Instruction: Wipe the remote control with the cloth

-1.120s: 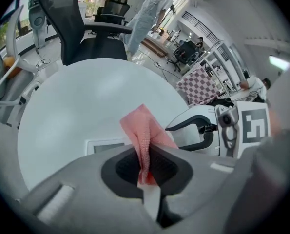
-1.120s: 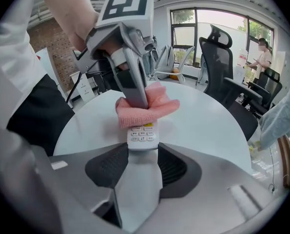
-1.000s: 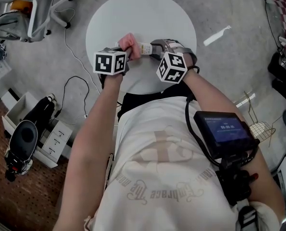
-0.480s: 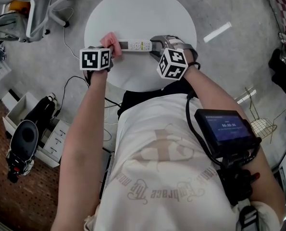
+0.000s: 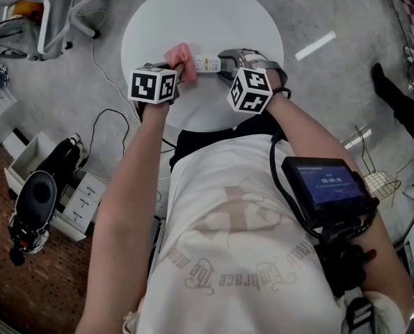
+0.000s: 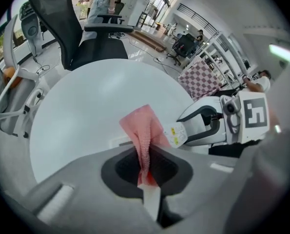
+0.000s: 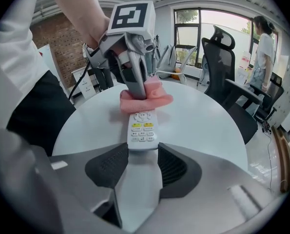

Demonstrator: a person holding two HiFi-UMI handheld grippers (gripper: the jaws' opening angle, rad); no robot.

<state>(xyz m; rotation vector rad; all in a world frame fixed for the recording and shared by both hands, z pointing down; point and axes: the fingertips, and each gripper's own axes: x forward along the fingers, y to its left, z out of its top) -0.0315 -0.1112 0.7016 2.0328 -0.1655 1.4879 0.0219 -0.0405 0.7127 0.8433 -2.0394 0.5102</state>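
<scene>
Right gripper view — right gripper (image 7: pixel 143 152) clamps the remote control (image 7: pixel 143 128), left gripper (image 7: pixel 137 92) pinches the cloth (image 7: pixel 157 97) over its far end.

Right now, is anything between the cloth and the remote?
Nothing visible. The cloth, pinched in the left gripper, lies right on the far end of the remote. The right gripper clamps the remote's near end, and the buttons between the two are bare.
</scene>
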